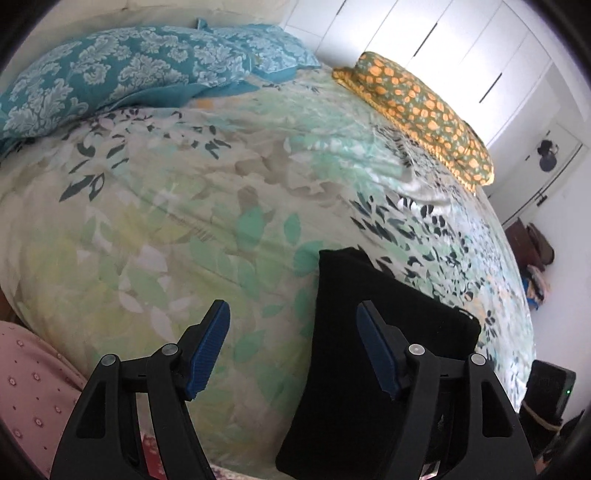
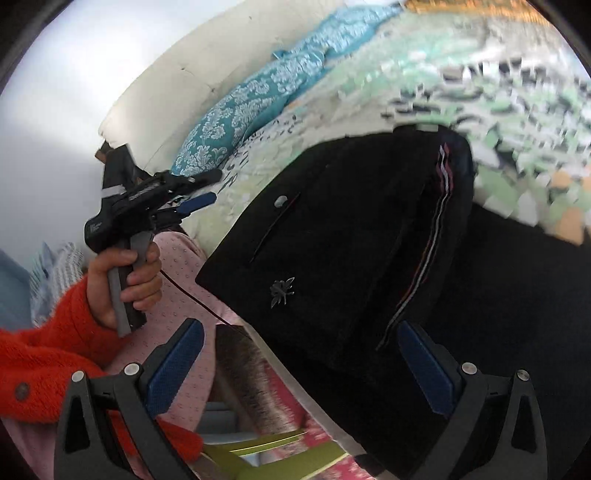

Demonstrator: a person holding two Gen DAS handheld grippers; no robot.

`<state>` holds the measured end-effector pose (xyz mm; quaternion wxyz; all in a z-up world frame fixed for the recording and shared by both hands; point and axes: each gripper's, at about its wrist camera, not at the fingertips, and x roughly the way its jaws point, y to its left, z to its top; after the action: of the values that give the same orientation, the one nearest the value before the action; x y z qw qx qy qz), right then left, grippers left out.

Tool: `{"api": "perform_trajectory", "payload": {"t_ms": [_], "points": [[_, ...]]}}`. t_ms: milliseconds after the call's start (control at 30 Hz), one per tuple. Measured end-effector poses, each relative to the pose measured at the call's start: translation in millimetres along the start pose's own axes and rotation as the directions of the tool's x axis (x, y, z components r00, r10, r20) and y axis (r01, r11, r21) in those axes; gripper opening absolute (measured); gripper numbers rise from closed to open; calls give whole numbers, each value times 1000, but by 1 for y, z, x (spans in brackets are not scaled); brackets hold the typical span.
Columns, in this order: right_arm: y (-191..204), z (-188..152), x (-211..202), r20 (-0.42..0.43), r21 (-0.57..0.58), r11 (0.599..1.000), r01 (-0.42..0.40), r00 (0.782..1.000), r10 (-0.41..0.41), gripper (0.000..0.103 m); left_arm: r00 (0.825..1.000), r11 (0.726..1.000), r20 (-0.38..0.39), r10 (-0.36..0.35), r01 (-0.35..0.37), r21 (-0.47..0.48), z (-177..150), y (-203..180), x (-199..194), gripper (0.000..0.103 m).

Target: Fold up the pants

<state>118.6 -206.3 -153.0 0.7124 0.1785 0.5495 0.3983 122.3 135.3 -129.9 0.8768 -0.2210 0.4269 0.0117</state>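
Looking along the left gripper (image 1: 293,350) in the left wrist view, its two fingers with blue pads (image 1: 207,350) stand wide apart, and nothing is between them, so it is released. Under the gap there is only the bedspread (image 1: 177,206), pale with a print of green and dark leaves. The black pants (image 1: 343,369) lie folded on this bedspread, at the near edge of the bed; the right finger of the gripper stands in front of them, and I cannot tell if it touches the cloth. At the far left of the bed lies a teal pillow (image 1: 110,77) with a white pattern. At the far right lies a green pillow (image 1: 424,114) with orange spots, and behind it stand white wardrobe doors (image 1: 443,33). In the lower left corner a piece of pink dotted fabric (image 1: 33,391) is visible.

In the right wrist view, the right gripper (image 2: 301,358) is also released: its blue pads are far from each other and they press on nothing. The pants (image 2: 332,251) fill the middle of this picture, lying on the bed edge, with a pocket slit, a small silver emblem (image 2: 281,291) and a striped line along the side seam. The far part of the bedspread (image 2: 480,74) is blurred. On the left, a hand (image 2: 122,284) in an orange-red fuzzy sleeve (image 2: 51,347) holds the handle of the left gripper (image 2: 207,186), which is in the air beside the bed, apart from the pants. The teal pillow (image 2: 236,122) lies behind it.
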Motion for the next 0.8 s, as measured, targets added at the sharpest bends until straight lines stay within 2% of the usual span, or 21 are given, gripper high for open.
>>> {"api": "perform_trajectory", "payload": {"t_ms": [33,100,133,200,267,333,400,467,600,800], "points": [[-7,4,3,-20,53,998,-29,999,30,101,1000,1000,16,9,-9,14,2,-3,-1,73],[-23,15,5,-47,161,984,-72,996,81,75,1000,999,19,16,-16,30,1,-7,-2,73],[-29,18,7,-74,194,978,-71,993,87,71,1000,999,15,12,-13,31,2,-7,0,73],[-34,25,13,-146,232,972,-36,987,71,54,1000,1000,7,5,-5,30,1,-7,2,73],[-35,29,19,-210,239,971,-21,975,73,52,1000,999,2,2,-2,33,0,-7,5,73],[-28,31,25,-254,204,979,19,967,34,45,1000,999,0,6,-6,37,0,-7,7,73],[-17,28,21,-252,168,986,24,968,19,26,1000,999,-4,13,-13,34,1,-6,9,73],[-8,32,10,-204,156,988,-8,978,41,15,1000,1000,-4,18,-18,23,1,-2,10,73],[16,33,-33,-88,123,989,-77,992,88,14,1000,1000,-1,24,-24,-7,2,5,7,73],[30,25,-94,-10,90,993,-78,997,79,13,1000,1000,-8,18,-19,-13,2,4,8,73]]}}
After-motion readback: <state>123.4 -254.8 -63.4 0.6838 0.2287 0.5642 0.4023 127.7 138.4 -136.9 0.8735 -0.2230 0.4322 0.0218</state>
